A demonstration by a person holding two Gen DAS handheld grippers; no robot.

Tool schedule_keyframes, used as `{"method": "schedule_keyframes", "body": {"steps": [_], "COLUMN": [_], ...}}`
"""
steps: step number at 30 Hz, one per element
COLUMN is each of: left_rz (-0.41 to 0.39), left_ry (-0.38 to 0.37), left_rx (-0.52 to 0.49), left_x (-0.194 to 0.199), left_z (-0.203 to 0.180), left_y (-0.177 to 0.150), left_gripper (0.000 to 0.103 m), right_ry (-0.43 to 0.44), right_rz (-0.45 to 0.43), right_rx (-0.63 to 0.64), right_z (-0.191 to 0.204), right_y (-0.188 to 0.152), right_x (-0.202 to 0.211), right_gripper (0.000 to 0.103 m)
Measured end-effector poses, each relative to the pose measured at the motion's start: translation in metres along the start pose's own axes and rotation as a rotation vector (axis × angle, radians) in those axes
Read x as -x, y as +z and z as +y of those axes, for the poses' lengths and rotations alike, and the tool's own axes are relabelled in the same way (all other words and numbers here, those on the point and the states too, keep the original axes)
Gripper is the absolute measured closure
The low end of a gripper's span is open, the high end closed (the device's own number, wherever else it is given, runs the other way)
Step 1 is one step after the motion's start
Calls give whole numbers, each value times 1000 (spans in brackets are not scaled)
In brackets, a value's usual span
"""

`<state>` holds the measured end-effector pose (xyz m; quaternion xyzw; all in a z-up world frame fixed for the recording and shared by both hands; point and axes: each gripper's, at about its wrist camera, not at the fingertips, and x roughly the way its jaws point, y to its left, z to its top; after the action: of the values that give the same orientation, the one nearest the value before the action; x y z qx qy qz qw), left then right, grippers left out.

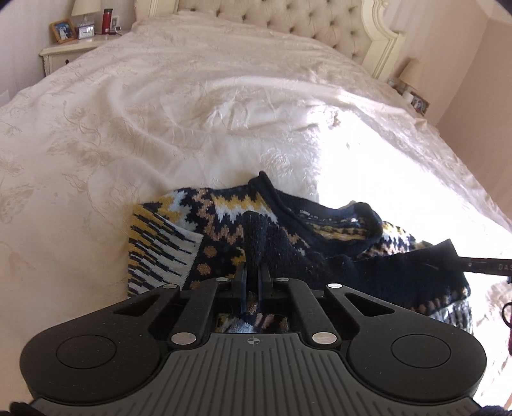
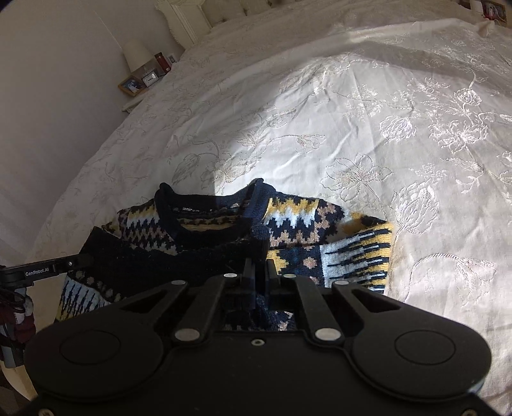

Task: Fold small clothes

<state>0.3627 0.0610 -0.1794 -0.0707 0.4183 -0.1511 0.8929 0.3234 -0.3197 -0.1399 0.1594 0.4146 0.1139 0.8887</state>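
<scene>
A small knit sweater (image 1: pixel 224 217) in navy, yellow, white and tan zigzags lies partly folded on the white bedspread (image 1: pixel 192 112), its neck opening (image 2: pixel 204 211) facing the headboard. My left gripper (image 1: pixel 252 259) is shut on a raised navy fold of the sweater. My right gripper (image 2: pixel 260 265) is shut on another navy fold near the collar. In each wrist view the other gripper shows at the edge, pinching a navy sleeve or hem: the right gripper (image 1: pixel 473 265) and the left gripper (image 2: pixel 64 267). The knit hides the fingertips.
A tufted cream headboard (image 1: pixel 272 19) stands at the far end of the bed. A nightstand (image 1: pixel 73 48) with a photo frame, clock, red bottle and lamp is at the far left, and another lamp (image 1: pixel 411 72) is at the far right. Bare bedspread (image 2: pixel 352 128) spreads beyond the sweater.
</scene>
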Motion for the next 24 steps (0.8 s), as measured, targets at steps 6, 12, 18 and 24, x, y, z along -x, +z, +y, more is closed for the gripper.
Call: {"method": "schedule_keyframes", "body": {"steps": [6,12,18,24], "left_rz": [-108,-77,2,61], "left_ry": [1,28,101,152], "left_rx": [-45,-73,-84,-50], "left_x": [24,-26,-82,-87], "left_z": [-10,-6,0,16], "left_y": [32,71,79,77], "left_gripper": [97,97,98,97], "right_ry": [-11,-46,-106,-158], "right_rz": [-94,-71,36,82], "right_rx": [16,-29,-41,-51], "right_z": [13,-3,-23,-35], "right_y": [22,60,66,59], "right_x": [20,-22,-83,-97], "right_gripper": [91,91,91,81]}}
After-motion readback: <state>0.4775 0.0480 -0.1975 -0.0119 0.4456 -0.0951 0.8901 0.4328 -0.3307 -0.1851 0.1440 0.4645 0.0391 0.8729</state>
